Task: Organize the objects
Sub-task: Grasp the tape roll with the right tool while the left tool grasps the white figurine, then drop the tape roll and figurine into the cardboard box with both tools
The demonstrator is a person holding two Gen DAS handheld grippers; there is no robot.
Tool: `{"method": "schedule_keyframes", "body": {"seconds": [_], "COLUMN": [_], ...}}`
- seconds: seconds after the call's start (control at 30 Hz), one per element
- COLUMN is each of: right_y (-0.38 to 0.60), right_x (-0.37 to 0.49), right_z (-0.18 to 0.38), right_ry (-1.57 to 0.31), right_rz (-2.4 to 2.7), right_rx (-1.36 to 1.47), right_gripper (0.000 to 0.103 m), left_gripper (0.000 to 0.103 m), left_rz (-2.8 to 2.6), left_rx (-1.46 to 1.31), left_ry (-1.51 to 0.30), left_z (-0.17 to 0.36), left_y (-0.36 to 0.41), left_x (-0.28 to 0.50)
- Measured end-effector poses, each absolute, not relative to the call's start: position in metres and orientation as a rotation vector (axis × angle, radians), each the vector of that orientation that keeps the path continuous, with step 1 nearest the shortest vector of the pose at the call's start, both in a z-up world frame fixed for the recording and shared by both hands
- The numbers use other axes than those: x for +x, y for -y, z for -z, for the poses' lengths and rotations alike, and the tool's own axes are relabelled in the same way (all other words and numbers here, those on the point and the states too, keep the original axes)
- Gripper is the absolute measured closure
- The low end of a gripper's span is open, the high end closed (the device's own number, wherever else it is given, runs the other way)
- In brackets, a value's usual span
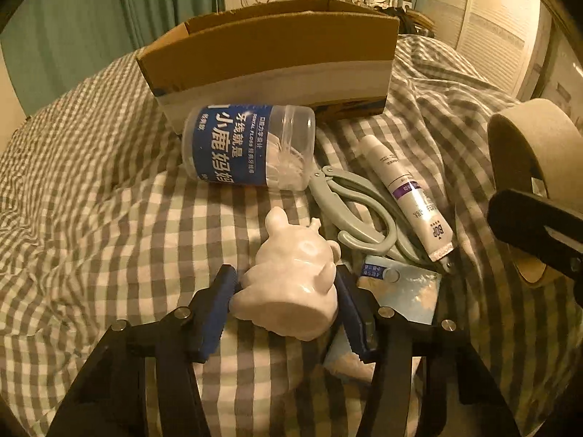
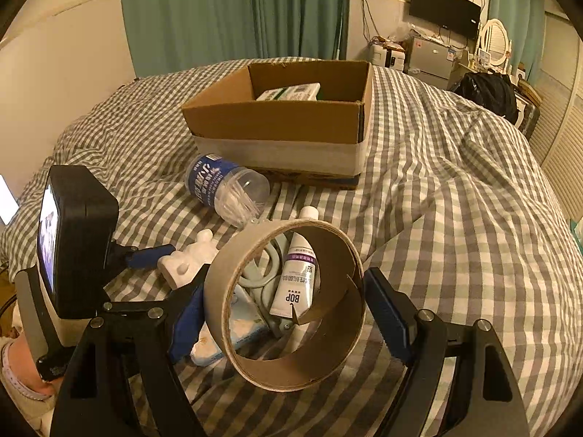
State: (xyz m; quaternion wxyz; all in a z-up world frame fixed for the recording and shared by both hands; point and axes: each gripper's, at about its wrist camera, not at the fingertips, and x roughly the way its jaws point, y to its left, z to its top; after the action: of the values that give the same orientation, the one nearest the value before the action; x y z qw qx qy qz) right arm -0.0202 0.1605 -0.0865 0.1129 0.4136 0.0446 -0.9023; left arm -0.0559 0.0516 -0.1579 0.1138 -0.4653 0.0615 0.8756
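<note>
Both grippers loaded, low over the bed

Left gripper [image 1: 286, 300] fingers clamp a white figurine [image 1: 291, 284]; right gripper [image 2: 288, 313] fingers hold a cardboard tape core [image 2: 284, 306] before the cardboard box [image 2: 284, 123]

Bed [image 1: 91, 189] under rumpled grey-and-white checked cover. Lying on it ahead of the jaws: cardboard box [image 1: 269, 58], floss-pick jar [image 1: 247, 145] on its side, grey scissors [image 1: 349, 211], toothpaste tube [image 1: 408, 193], flat blue packet [image 1: 411, 291].
</note>
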Motion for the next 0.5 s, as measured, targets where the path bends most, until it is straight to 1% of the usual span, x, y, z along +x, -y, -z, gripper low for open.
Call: {"method": "schedule_keyframes", "body": {"seconds": [0.1,0.33,0.5], "right_y": [-0.16,-0.159,-0.161], "right_x": [-0.016,-0.016,-0.032], "right_z": [0.078,0.056,0.029], "right_ry": [-0.137,-0.144,-0.136], "right_rz": [2.659,2.696,2.708], "right_rx": [1.185,1.109,1.032], "right_gripper": [0.022,0.022,0.022], "left_gripper": [0.047,0.048,0.048], "left_rz": [-2.571,-2.639,-2.715], "left_rx": [-1.347,-1.21,-1.078], "left_ry": [-0.147,-0.068,-0.081], "left_z": [0.148,0.102,0.061], "left_y": [-0.046,-0.029,-0.023], "left_x": [-0.051,-0.046,-0.061]}}
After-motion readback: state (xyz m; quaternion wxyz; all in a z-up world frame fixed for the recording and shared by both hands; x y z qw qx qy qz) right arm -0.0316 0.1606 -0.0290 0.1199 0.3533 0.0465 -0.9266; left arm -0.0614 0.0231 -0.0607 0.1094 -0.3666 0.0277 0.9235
